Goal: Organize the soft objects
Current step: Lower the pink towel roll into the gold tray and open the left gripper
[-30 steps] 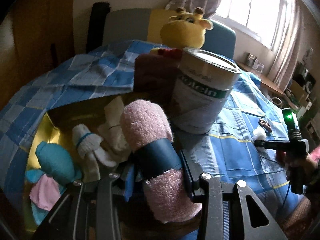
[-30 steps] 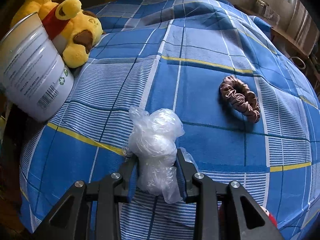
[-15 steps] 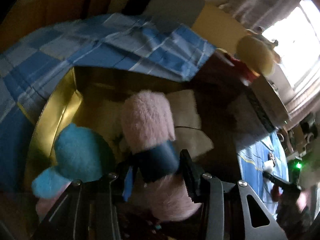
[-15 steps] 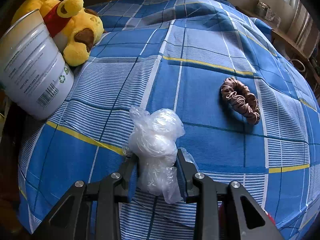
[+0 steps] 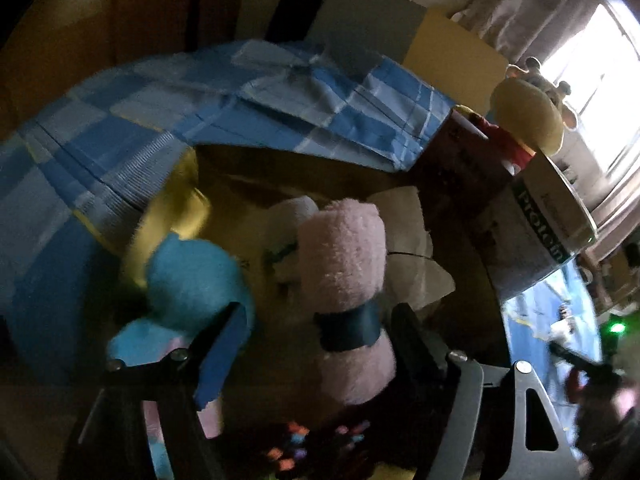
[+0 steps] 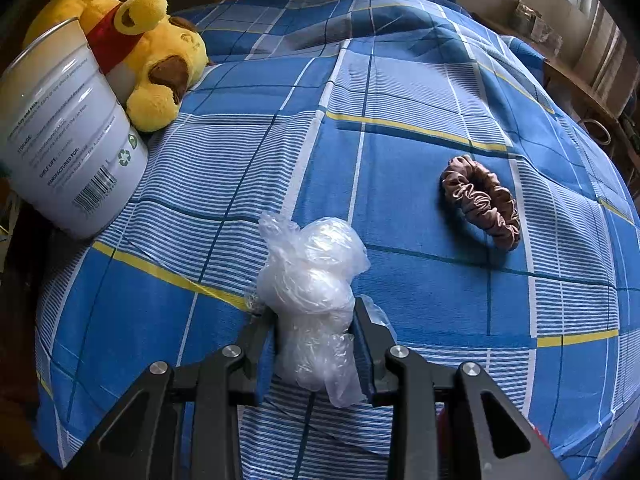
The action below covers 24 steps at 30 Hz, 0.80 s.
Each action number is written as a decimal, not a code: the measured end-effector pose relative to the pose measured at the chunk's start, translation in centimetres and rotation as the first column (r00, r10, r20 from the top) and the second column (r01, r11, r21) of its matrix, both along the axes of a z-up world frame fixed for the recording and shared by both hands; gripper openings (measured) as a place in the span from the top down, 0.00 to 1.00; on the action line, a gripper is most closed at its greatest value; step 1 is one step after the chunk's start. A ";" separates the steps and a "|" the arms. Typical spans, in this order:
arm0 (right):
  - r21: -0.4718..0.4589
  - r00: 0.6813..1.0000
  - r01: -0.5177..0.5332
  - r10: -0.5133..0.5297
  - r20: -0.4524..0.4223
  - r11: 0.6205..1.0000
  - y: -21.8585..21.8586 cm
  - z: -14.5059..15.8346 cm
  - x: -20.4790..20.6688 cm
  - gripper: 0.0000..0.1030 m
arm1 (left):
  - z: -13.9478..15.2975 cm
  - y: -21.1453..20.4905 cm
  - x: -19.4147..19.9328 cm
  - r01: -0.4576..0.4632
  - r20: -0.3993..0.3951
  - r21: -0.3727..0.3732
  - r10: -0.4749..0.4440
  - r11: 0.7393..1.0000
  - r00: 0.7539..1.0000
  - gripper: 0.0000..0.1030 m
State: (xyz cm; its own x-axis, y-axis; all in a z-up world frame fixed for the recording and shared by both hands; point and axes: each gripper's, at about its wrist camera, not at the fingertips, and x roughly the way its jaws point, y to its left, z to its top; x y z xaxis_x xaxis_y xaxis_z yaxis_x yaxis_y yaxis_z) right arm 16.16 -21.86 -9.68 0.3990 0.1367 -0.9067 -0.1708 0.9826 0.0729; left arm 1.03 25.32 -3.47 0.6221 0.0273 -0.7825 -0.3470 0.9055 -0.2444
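Hovering over the gold-lined box (image 5: 176, 196), your left gripper (image 5: 316, 328) has its 2 fingers spread wide, the pink rolled towel (image 5: 344, 272) with its dark band standing between them, close to the right finger; whether it touches that finger you cannot tell through the blur. Left of the towel lies a blue plush toy (image 5: 192, 280), and just beyond it sit pale cloth pieces (image 5: 408, 248) inside the box. At the far right the protein can (image 5: 540, 236) stands with the yellow plush bear (image 5: 524, 116) behind it. Your right gripper (image 6: 316, 336) is closed around a crumpled clear plastic bag (image 6: 312, 280), held above the blue plaid bedsheet (image 6: 400, 80). Right of the bag a brown scrunchie (image 6: 480, 200) lies on the sheet, well apart.
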 end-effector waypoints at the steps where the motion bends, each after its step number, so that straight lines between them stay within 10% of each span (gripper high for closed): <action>1: 0.000 1.000 0.000 0.000 0.000 1.000 0.0 0.0 0.0 0.68 | 0.3 -0.1 -0.3 0.000 0.009 0.027 0.000 1.000 1.000 0.27; 24: -0.007 0.992 0.128 -0.128 -0.015 0.992 0.7 3.1 3.6 0.70 | 4.0 -4.0 -3.4 0.092 0.135 0.244 -0.128 0.965 0.983 0.27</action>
State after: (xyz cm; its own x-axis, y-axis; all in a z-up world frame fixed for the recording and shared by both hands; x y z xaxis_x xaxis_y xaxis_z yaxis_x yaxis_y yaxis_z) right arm 19.75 -21.12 -6.61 0.3987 0.0801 -0.9136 -0.0424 0.9967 0.0689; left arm -2.37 21.33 0.54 0.7404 0.1252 -0.6604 -0.2185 0.9740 -0.0602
